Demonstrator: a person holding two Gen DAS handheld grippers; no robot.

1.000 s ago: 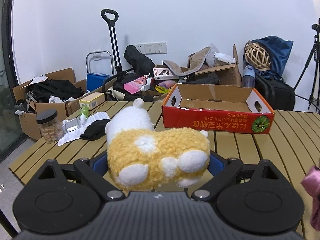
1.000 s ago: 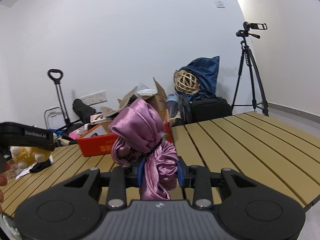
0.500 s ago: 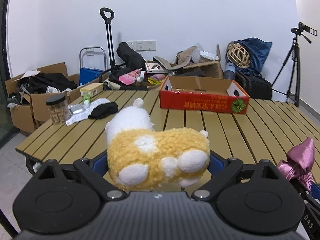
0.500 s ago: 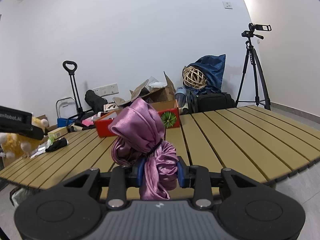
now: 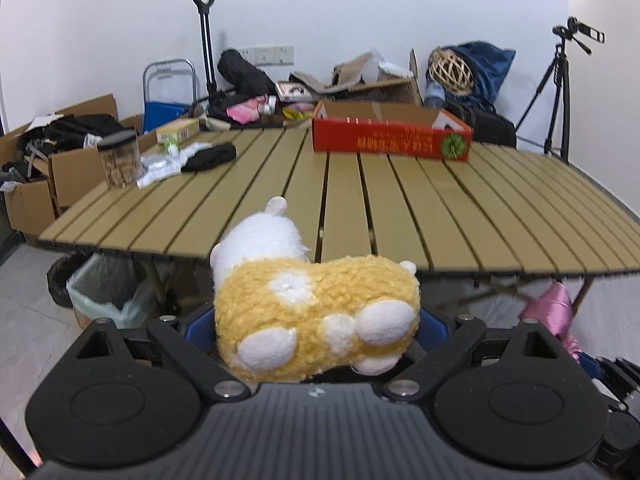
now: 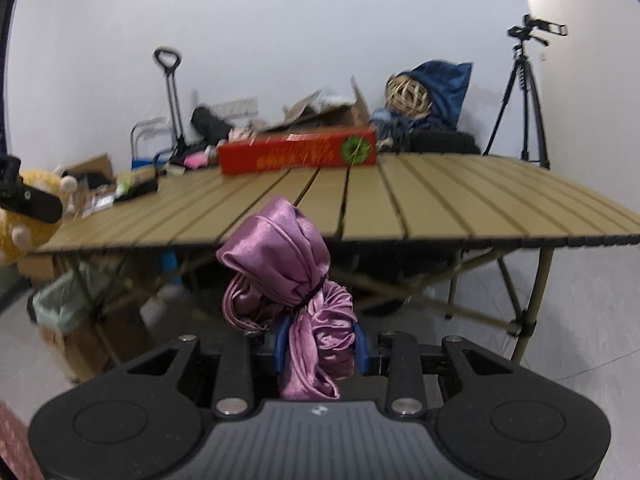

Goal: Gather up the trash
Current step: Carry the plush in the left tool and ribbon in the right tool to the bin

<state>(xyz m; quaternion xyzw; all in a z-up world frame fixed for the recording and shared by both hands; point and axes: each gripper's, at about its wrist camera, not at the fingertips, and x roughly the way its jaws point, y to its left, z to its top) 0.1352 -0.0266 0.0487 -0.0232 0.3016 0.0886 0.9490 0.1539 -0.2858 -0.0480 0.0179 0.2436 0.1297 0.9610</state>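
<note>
While the left wrist view looks across a slatted table [image 5: 400, 208] from just off its near edge, the left gripper [image 5: 316, 332] is clenched on one plush toy [image 5: 312, 312], yellow with white patches, which fills the gap between the two blue pads. One red cardboard box [image 5: 390, 142] stands at the far side of the table, right of centre. At the far left of the tabletop are one clear jar [image 5: 119, 160] with a dark lid, one dark cloth [image 5: 210, 157] and a spread of white papers [image 5: 160, 166]; their number cannot be told. Below the near left corner of the table stands one bin lined with a pale green bag [image 5: 106, 300]. One tripod [image 5: 560, 92] stands at the far right by the wall. One pink satin bundle [image 5: 550, 308] shows at the right edge, below the table edge.

From the right wrist view, the right gripper [image 6: 318, 350] is clamped on that one pink satin bundle [image 6: 288, 280], tied at the middle with a dark band; it hangs off the table, in front of the near edge. The same red cardboard box [image 6: 298, 152] sits at the far side of the table [image 6: 440, 200]. The plush toy [image 6: 28, 208] appears at the left edge, held in the left gripper, whose jaws cannot be made out here. The bin with its pale green bag [image 6: 60, 304] stands low left, under the table. The tripod [image 6: 524, 92] is at the far right.
</note>
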